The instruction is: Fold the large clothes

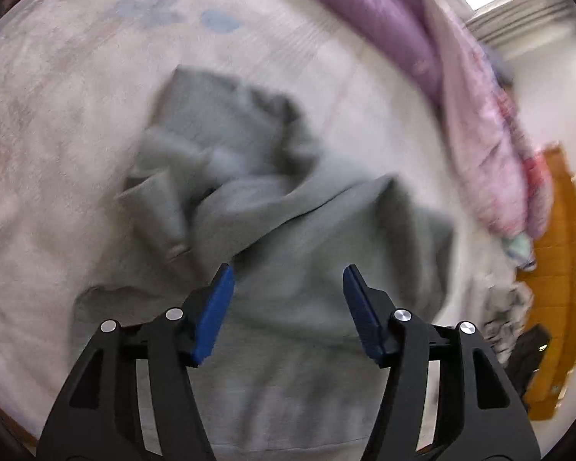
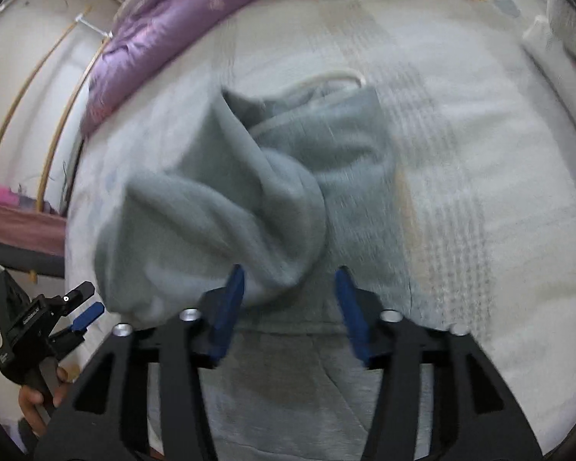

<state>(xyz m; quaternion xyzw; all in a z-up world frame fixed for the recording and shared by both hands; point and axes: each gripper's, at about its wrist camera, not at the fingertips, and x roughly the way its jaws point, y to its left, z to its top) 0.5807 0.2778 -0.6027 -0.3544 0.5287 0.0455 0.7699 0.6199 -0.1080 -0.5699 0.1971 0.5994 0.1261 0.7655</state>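
A grey-green hooded sweatshirt (image 1: 288, 207) lies crumpled on a bed, its long axis running away from both cameras, hem nearest, hood (image 2: 307, 115) and white drawstring (image 2: 338, 75) at the far end. The bedsheet (image 1: 57, 134) is pale with faint stripes; a purple and pink quilt (image 1: 422, 38) is heaped along the bed's edge by a white wall. The fabric is soft, bunched and blurred. The left gripper (image 1: 288, 272) and right gripper (image 2: 290, 274) hover spread wide above the hem, holding nothing.
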